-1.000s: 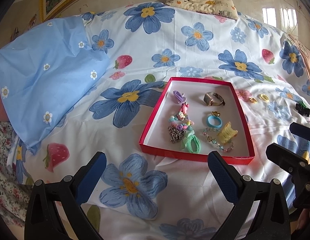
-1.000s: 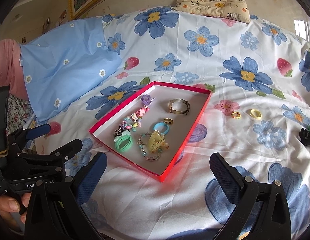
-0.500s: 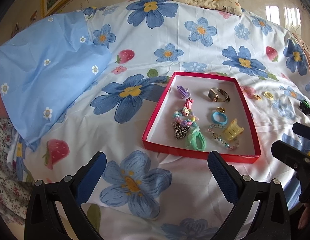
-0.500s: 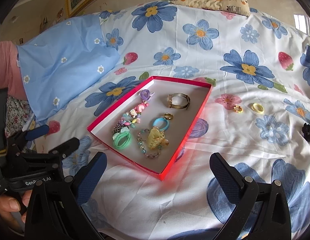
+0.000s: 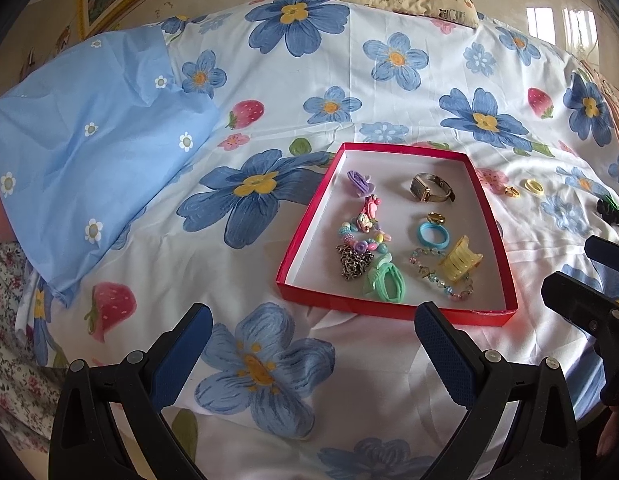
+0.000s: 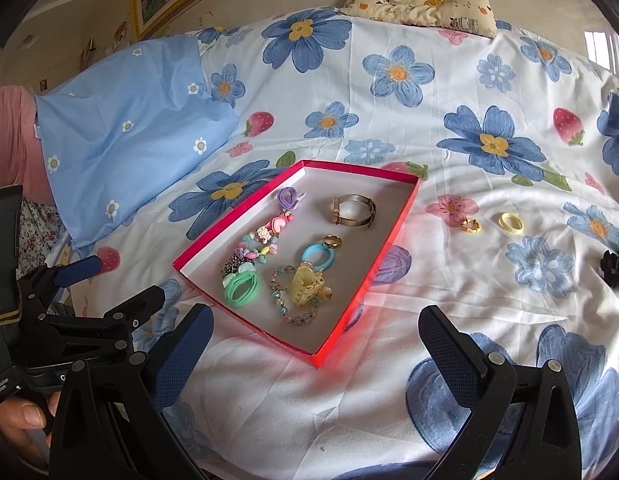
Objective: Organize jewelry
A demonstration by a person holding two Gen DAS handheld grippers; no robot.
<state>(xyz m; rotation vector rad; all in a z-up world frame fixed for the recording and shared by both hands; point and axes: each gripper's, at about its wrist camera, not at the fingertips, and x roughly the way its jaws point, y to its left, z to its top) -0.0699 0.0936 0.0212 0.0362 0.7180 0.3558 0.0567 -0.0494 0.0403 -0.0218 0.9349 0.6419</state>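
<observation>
1. the left gripper (image 5: 309, 344) hangs low over the flower-print white bedsheet (image 5: 349, 80), its blue-padded jaws spread wide with nothing between them.
2. the right gripper (image 6: 315, 346) is likewise released, jaws wide apart and holding nothing, above the sheet at 6 o'clock in its own view.
3. the shallow red cardboard box lid (image 5: 305, 236) lies flat on the sheet, just beyond the left gripper at about 1 o'clock.
4. inside it sit a gold square-faced wristwatch (image 5: 429, 188), a purple fabric hair tie (image 5: 358, 181), a string of pastel charm beads (image 5: 363, 228), a dark metal chain (image 5: 351, 262), a mint green coiled hair tie (image 5: 385, 282), a light blue hair ring (image 5: 433, 235), a small gold ring (image 5: 436, 218), a translucent yellow claw clip (image 5: 459, 258) and a clear glass-bead bracelet (image 5: 447, 288).
5. outside the lid, toward 3 o'clock in the right wrist view, lie a small gold-and-yellow ring (image 6: 470, 225), a pale yellow hair ring (image 6: 510, 224) and, further out, a black claw clip (image 6: 613, 266).
6. a light blue daisy-print pillow (image 5: 81, 160) lies at 9 o'clock.
</observation>
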